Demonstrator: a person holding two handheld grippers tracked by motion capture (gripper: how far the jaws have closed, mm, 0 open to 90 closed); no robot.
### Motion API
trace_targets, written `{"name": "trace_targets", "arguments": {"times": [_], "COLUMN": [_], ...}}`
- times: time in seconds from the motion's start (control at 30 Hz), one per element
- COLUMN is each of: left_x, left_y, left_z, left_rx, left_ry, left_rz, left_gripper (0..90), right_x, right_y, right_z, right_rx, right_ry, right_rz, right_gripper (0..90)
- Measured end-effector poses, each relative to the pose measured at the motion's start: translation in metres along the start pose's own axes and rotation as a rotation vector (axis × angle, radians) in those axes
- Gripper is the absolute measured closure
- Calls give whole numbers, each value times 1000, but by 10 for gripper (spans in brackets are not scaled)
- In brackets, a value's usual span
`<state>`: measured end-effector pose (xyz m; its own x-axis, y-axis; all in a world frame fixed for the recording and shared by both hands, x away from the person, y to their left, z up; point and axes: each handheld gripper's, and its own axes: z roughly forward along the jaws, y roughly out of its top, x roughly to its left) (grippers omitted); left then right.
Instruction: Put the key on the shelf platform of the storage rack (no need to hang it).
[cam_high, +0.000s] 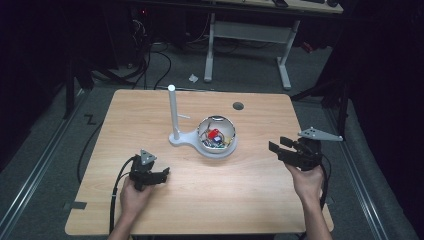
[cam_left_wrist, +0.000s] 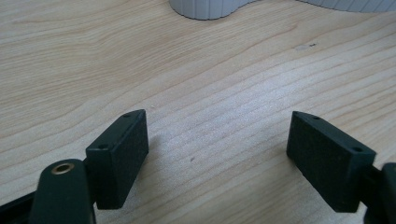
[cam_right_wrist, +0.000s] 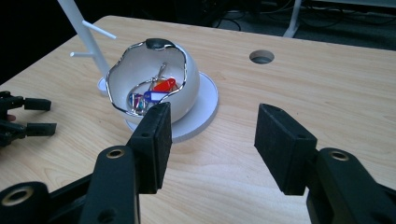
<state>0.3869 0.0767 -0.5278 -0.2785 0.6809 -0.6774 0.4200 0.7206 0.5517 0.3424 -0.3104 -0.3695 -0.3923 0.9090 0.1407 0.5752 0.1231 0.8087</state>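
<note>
1. Two grippers, both empty: my left gripper (cam_high: 164, 173) sits low near the table's front-left with its jaws spread wide over bare wood, and my right gripper (cam_high: 280, 148) hovers at the right with its jaws spread too.
2. The thing I take to be in hand is the bowl (cam_high: 216, 136), standing on the round white base of a stand (cam_high: 172, 114) near the middle of the table. Small keys with coloured tags (cam_right_wrist: 154, 94) lie in its bottom, red and blue among them.
3. The relation that counts: in the right gripper view the bowl (cam_right_wrist: 152, 79) lies ahead and slightly left of the jaws, its open mouth tilted toward them. The right gripper already points at it.
4. In the left gripper view I see the base's edge (cam_left_wrist: 205, 8) at the top, farther ahead.
5. I judge the right gripper the better placed, so I would reach with it, forward and leftward into the mouth.
</note>
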Motion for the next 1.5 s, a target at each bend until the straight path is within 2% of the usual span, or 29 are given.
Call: {"name": "trace_targets", "arguments": {"times": [0.23,0.67,1.1,1.5], "left_x": [0,0,0,0], "left_y": [0,0,0,0], "left_z": [0,0,0,0], "left_rx": [0,0,0,-1], "left_ry": [0,0,0,0], "left_rz": [1,1,0,1], "left_gripper": [211,211,211,211], "right_x": [-1,-4,-2,3], "right_y": [-13,-36,-59,-75], "right_z": [-11,-16,0,24], "right_rx": [-15,-23,-8,41], "right_ry": [-9,-13,11,37], "right_rz": [14,41,72,87], "right_gripper": [463,462,452,448]}}
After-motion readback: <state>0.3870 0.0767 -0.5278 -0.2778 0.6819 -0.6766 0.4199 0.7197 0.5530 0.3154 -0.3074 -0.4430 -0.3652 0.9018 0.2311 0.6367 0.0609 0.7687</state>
